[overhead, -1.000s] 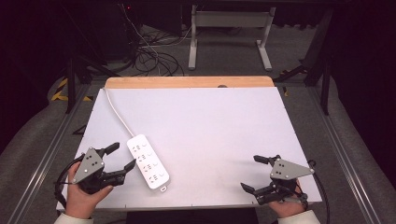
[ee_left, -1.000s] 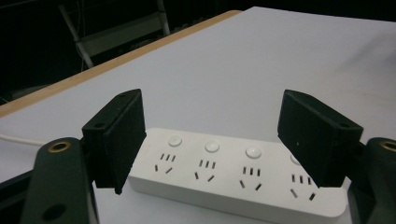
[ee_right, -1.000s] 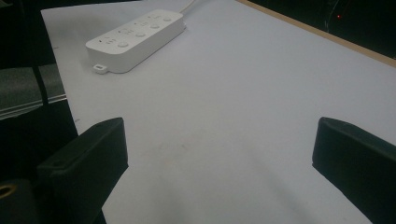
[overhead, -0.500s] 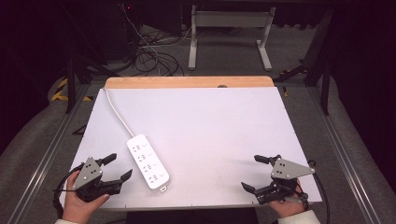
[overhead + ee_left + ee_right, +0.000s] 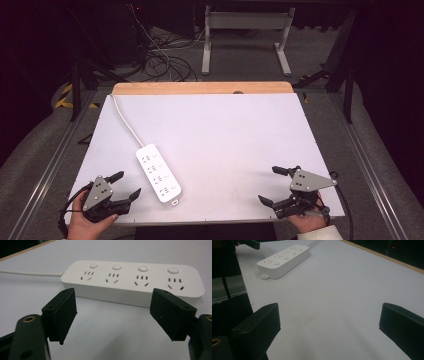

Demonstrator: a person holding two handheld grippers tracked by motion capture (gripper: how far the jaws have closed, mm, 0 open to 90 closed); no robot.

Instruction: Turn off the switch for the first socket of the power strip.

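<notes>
Where it lies flat, white power strip, four sockets, four round buttons

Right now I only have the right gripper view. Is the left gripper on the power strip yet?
Observer: No. The left gripper sits apart from the power strip, jaws open.
Operator: How many sockets on it?
Observer: Four, each with a round button, clear in the left gripper view.
Operator: Where does its cable go?
Observer: The cable runs to the table's far left corner.
</notes>
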